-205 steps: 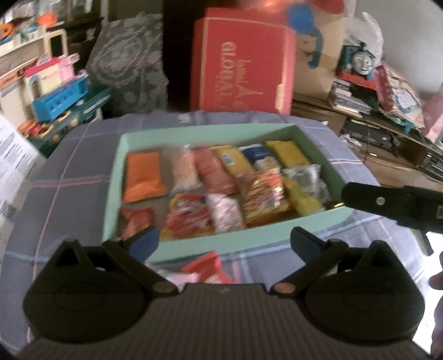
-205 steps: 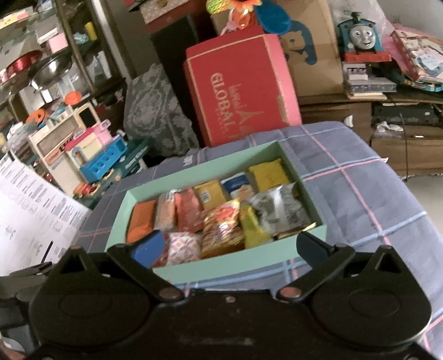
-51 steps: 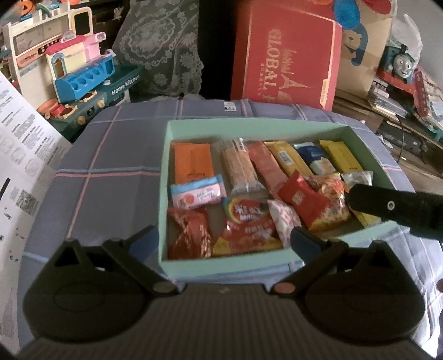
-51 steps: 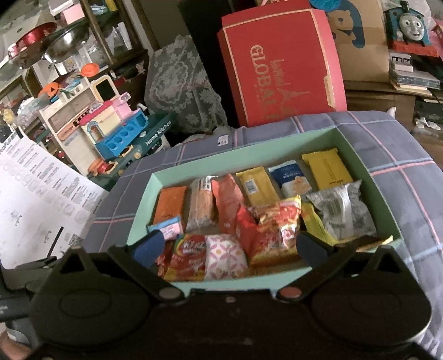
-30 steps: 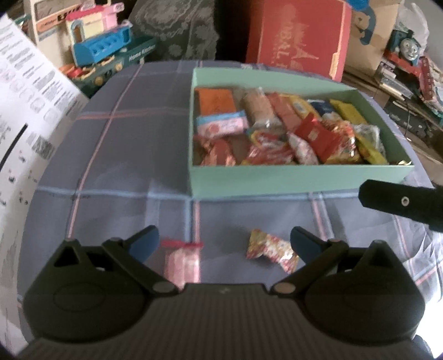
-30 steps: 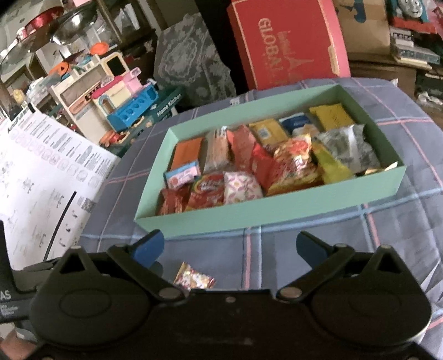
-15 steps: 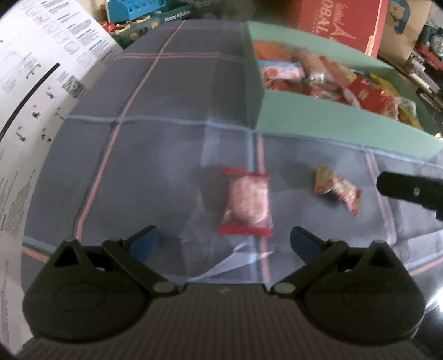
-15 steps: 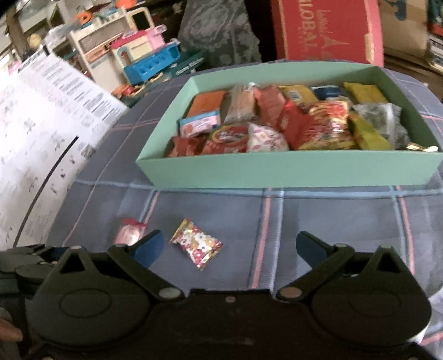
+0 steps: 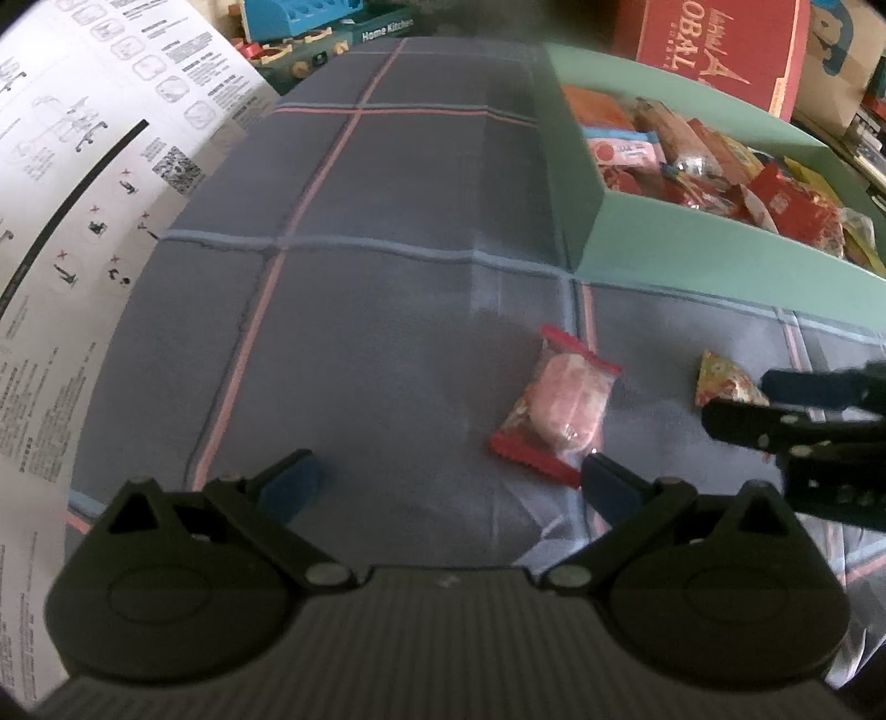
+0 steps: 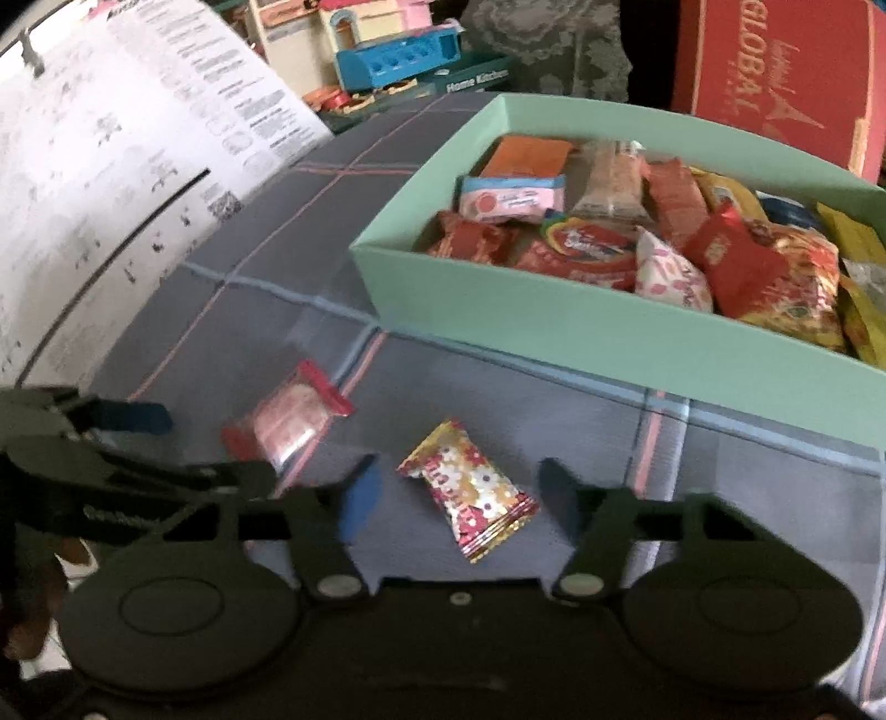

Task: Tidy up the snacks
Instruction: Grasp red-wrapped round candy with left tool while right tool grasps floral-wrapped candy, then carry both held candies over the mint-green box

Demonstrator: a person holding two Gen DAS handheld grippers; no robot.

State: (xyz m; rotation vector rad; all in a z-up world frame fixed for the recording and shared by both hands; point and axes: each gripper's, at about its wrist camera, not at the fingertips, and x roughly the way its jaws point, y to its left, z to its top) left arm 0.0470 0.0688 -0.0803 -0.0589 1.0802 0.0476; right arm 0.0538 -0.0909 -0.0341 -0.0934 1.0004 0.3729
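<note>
A mint-green box (image 9: 692, 260) (image 10: 581, 327) full of snack packets stands on the plaid cloth. Two loose snacks lie in front of it: a pink packet with red ends (image 9: 559, 407) (image 10: 290, 418) and a flowered yellow-red packet (image 9: 722, 382) (image 10: 468, 490). My left gripper (image 9: 448, 484) is open and low over the cloth, the pink packet just ahead of its right finger. My right gripper (image 10: 462, 493) is open, its fingers on either side of the flowered packet, not closed on it. Each gripper shows in the other's view.
A white printed sheet (image 9: 72, 183) (image 10: 111, 155) hangs at the cloth's left edge. A red "GLOBAL" box (image 9: 714, 44) (image 10: 775, 83) and toy kitchen pieces (image 10: 398, 55) stand behind the cloth.
Both grippers have come down and closer to the cloth. The right gripper has narrowed around the flowered packet. The left gripper has shifted left, so the pink packet sits toward its right finger.
</note>
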